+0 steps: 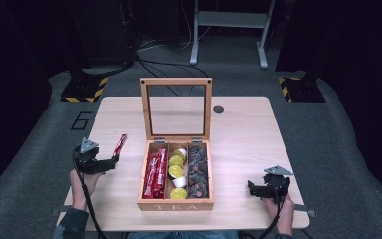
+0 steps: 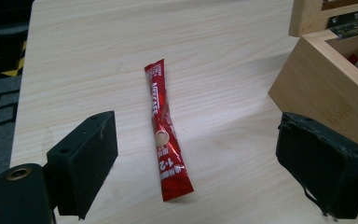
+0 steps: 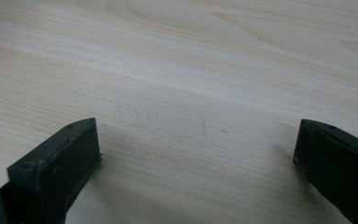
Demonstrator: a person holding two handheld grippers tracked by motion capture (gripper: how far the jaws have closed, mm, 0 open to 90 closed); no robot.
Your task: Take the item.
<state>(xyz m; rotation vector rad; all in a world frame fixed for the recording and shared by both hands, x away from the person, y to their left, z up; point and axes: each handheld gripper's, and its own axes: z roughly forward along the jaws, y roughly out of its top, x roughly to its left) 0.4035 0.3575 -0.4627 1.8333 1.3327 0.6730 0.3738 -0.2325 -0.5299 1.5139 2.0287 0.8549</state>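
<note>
A red stick sachet (image 1: 121,145) lies flat on the table (image 1: 258,134), at about 9 o'clock from the box (image 1: 176,204) and just beside its left wall without touching. In the high view its long axis runs from 7 to 1 o'clock. In the left gripper view the sachet (image 2: 166,135) lies between the jaws, touching neither.

The left gripper (image 1: 110,163) sits at the sachet's near end, jaws spread wide. The right gripper (image 1: 251,188) is at 3 o'clock from the box, well apart from it, jaws wide over bare wood.

The box stands open, its glass lid (image 1: 176,107) upright at 12 o'clock. The left compartment holds red sachets (image 1: 155,174), the middle yellow and white pods (image 1: 177,172), the right dark wrapped items (image 1: 198,172) I cannot identify.
</note>
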